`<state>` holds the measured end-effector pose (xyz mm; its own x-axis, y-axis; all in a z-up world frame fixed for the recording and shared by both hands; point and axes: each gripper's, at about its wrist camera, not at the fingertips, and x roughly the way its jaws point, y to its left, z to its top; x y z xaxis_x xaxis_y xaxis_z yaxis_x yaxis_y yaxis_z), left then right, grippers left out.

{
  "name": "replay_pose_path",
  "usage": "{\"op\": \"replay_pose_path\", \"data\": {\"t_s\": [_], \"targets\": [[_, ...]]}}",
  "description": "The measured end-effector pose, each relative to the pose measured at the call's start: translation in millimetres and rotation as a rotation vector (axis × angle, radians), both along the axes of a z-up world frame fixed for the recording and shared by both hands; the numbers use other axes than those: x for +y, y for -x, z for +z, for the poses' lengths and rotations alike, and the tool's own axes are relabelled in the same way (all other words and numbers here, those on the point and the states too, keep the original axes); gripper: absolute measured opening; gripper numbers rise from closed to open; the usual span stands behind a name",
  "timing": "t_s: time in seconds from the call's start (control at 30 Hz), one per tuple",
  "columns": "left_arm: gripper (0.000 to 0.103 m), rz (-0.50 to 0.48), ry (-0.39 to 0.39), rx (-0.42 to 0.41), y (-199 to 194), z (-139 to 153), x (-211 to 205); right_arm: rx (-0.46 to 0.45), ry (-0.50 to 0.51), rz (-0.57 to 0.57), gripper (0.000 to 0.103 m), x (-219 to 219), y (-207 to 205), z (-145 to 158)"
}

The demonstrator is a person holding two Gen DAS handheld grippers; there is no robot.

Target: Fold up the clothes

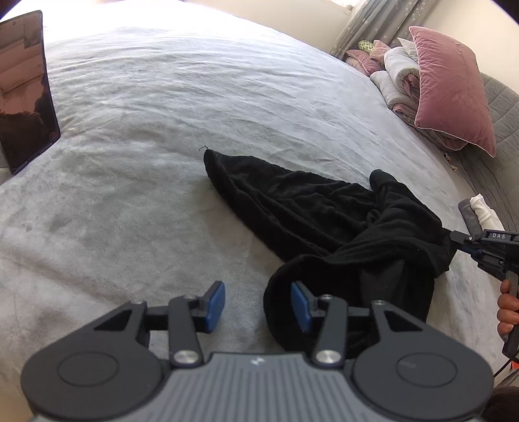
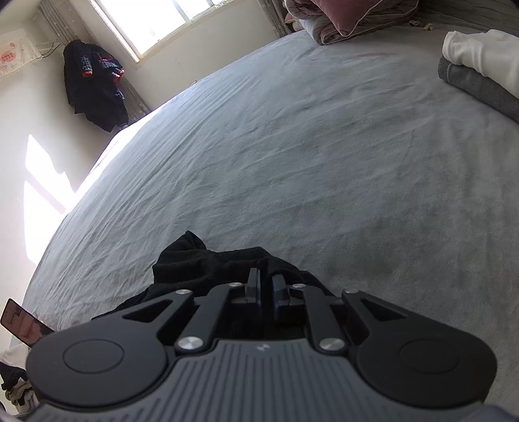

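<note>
A black garment [image 1: 311, 207] lay bunched on the grey bed [image 1: 162, 113]. The left gripper [image 1: 258, 306] hung over its near edge. Its blue pads [image 1: 215, 303] stood apart, and nothing was between them but bare bed cover. The cloth lay just beside the right-hand pad.

The right gripper [image 2: 265, 285] had its pads close together on a fold of the black garment. In the left view this gripper [image 1: 454, 238] reached in from the right and the cloth was pulled up to its tip. A hand [image 1: 507, 311] held its handle, but the picture edge cut most of the hand off.

A dark tablet [image 1: 24, 91] stood at the far left of the bed. A pink pillow [image 1: 454, 87] leaned on rolled quilts [image 1: 395, 74] at the head of the bed. A small folded pile [image 2: 480, 68], white cloth on grey, sat well apart from the garment. Nothing lay on the bed between them.

A dark coat [image 2: 94, 84] hung in the room's corner, near a bright window [image 2: 168, 19]. The window was too bright to see through. Some clothes [image 2: 16, 386] at the low left corner of the right view were hard to make out.
</note>
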<state>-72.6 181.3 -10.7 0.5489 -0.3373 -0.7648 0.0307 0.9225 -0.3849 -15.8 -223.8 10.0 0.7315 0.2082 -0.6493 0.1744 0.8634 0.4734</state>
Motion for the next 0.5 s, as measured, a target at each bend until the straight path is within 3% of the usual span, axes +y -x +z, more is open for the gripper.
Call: {"op": "replay_pose_path", "data": {"t_s": [0.07, 0.1, 0.33, 0.5], "targets": [[0.051, -0.002, 0.037, 0.019, 1, -3, 7, 0.001, -0.014, 0.009, 0.031, -1, 1, -6], [0.052, -0.008, 0.055, 0.028, 1, -5, 9, 0.003, -0.020, 0.009, 0.046, -2, 2, -8], [0.055, -0.085, 0.085, 0.046, 0, -10, -5, 0.067, -0.117, 0.180, 0.049, 11, 2, -13], [0.054, -0.115, 0.016, 0.015, 0, -13, -27, 0.111, -0.194, 0.220, 0.049, 22, -3, -30]]}}
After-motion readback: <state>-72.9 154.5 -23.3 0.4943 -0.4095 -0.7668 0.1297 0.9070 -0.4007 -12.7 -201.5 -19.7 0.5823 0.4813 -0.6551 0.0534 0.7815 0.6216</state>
